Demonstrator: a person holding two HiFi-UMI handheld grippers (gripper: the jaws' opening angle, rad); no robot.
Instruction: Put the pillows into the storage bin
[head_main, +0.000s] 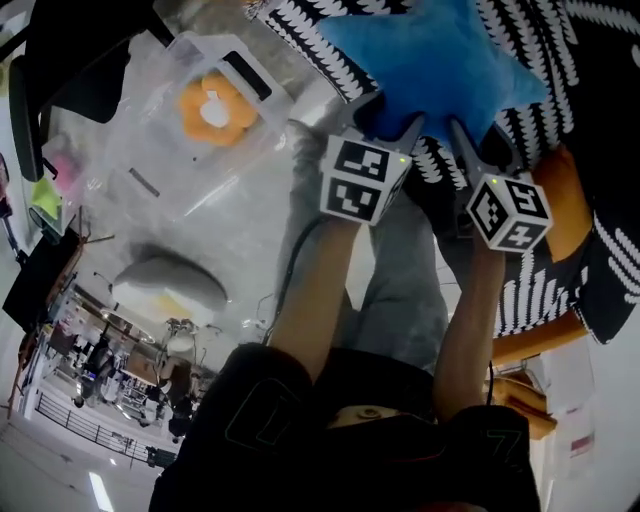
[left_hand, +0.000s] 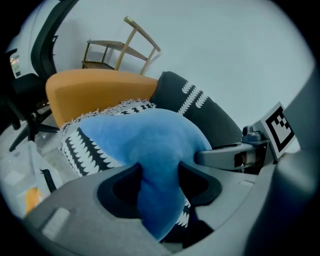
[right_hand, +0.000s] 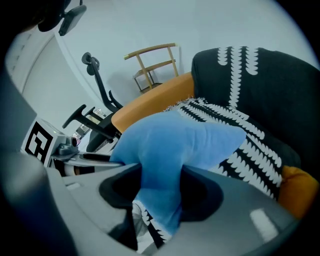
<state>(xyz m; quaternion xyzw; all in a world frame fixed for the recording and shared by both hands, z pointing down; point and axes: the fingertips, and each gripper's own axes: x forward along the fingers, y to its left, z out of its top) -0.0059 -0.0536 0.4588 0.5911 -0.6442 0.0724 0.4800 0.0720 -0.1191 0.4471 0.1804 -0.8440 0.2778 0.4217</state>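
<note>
A soft blue pillow (head_main: 430, 50) is at the top of the head view, over a black-and-white patterned cover (head_main: 600, 230). My left gripper (head_main: 385, 118) is shut on the pillow's near edge, and my right gripper (head_main: 470, 135) is shut on the same edge just to its right. In the left gripper view the blue pillow (left_hand: 145, 145) bunches between the pads of the left gripper (left_hand: 160, 185). The right gripper view shows the same pinch by the right gripper (right_hand: 161, 187) on the blue pillow (right_hand: 185, 140). A clear storage bin (head_main: 150, 170) at upper left holds an orange flower pillow (head_main: 215, 108).
An orange cushion (left_hand: 95, 90) and a dark patterned cushion (right_hand: 245, 80) lie behind the blue pillow. A wooden chair (right_hand: 155, 65) stands by the wall. An office chair base (right_hand: 95, 115) is at the left. The person's legs (head_main: 400, 280) are below the grippers.
</note>
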